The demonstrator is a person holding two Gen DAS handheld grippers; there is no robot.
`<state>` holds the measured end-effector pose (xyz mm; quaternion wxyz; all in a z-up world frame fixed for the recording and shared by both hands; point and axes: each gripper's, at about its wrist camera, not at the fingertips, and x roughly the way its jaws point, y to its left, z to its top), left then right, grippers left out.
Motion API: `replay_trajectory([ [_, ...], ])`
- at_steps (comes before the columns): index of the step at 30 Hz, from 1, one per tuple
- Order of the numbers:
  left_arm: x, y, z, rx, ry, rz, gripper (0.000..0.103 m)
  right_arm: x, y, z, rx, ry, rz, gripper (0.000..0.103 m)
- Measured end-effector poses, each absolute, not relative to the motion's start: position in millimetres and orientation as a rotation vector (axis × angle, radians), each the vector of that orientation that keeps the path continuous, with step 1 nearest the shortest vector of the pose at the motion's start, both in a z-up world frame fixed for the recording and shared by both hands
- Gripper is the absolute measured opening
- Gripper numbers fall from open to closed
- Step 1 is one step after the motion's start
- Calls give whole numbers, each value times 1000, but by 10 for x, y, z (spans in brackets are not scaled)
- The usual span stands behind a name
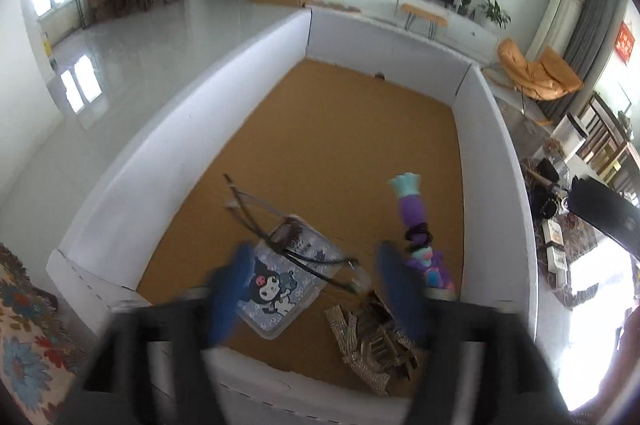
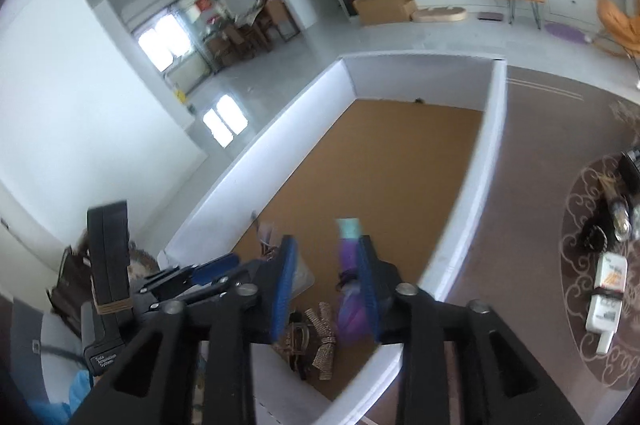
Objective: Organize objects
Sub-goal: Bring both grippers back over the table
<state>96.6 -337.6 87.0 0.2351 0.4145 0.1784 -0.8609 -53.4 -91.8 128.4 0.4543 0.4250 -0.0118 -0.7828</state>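
Well, both my claws hang spread apart and empty above the near end of the white-walled pen [image 1: 192,113]. My left claw [image 1: 316,289] is over the clear box [image 1: 280,285]; my right claw [image 2: 326,285] is above the purple toy [image 2: 350,305]. The glittery bow [image 1: 360,341] lies by the near wall, and the cork floor [image 1: 340,129] beyond runs bare to the far wall.
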Motion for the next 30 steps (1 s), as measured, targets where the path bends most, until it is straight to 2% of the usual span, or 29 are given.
replay_trajectory([
  [1, 974, -3317, 892, 1107, 475, -2383, 77, -526, -765, 1279, 1030, -34, -1978, 60],
  [6, 790, -2780, 967, 1118, 440, -2536, 77, -524, 150, 1023, 1009, -19, -2261, 82],
  [11, 646, -1932, 1234, 1161, 444, -2808, 77, -565, 1209, 325, 1240, 7, -2539, 83],
  [13, 563, -1592, 1233, 1222, 412, -2890, 82, -580, 1440, 171, 1303, 18, -2588, 83],
  [14, 495, -1434, 1195, 1259, 400, -2913, 89, -568, 1545, 93, 1335, 19, -2605, 83],
  [17, 327, -1017, 915, 1432, 414, -2926, 91, -543, 1803, 2, 1392, -17, -2632, 83],
  [21, 184, -781, 415, 1553, 435, -2828, 91, -549, 1839, -32, 1395, 30, -2665, 85],
  [23, 46, -831, 177, 1570, 451, -2749, 91, -544, 1812, -56, 1386, 71, -2677, 89],
  [25, 11, -925, 50, 1550, 460, -2702, 91, -528, 1826, -118, 1409, 99, -2692, 103],
  [27, -46, -913, 76, 1461, 386, -2705, 91, -529, 1836, -132, 1392, 82, -2717, 103],
  [29, -165, -907, 38, 1497, 365, -2692, 91, -525, 1861, -133, 1403, 69, -2728, 103],
  [30, -222, -894, 22, 1496, 341, -2697, 95, -536, 1870, -133, 1417, 62, -2734, 103],
])
